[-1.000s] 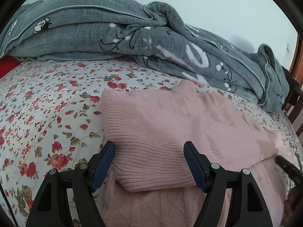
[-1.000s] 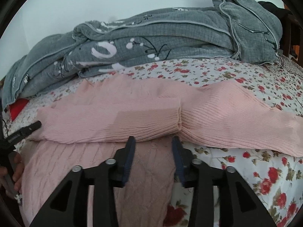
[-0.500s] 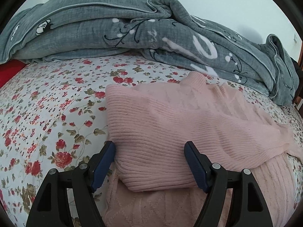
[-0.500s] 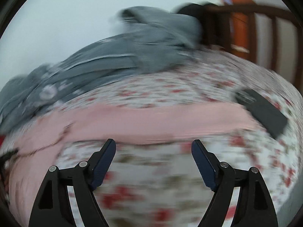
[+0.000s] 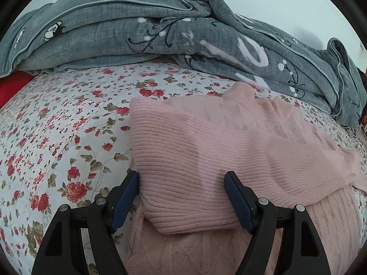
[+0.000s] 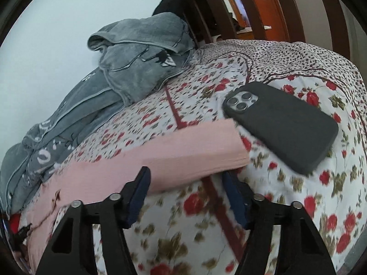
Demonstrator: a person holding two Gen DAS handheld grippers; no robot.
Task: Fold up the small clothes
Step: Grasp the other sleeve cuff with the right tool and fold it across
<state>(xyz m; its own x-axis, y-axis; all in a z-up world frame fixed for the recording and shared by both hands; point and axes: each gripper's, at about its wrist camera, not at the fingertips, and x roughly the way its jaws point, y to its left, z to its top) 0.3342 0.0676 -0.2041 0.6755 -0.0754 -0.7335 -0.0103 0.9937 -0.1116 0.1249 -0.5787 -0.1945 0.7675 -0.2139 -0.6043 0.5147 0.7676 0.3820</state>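
Since before, my right gripper swung to the sleeve end, jaws closing but not yet pinching; I needed both layers.

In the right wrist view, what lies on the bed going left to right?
Grey blanket → pink sweater sleeve → dark phone, lying camera side up on the floral sheet.
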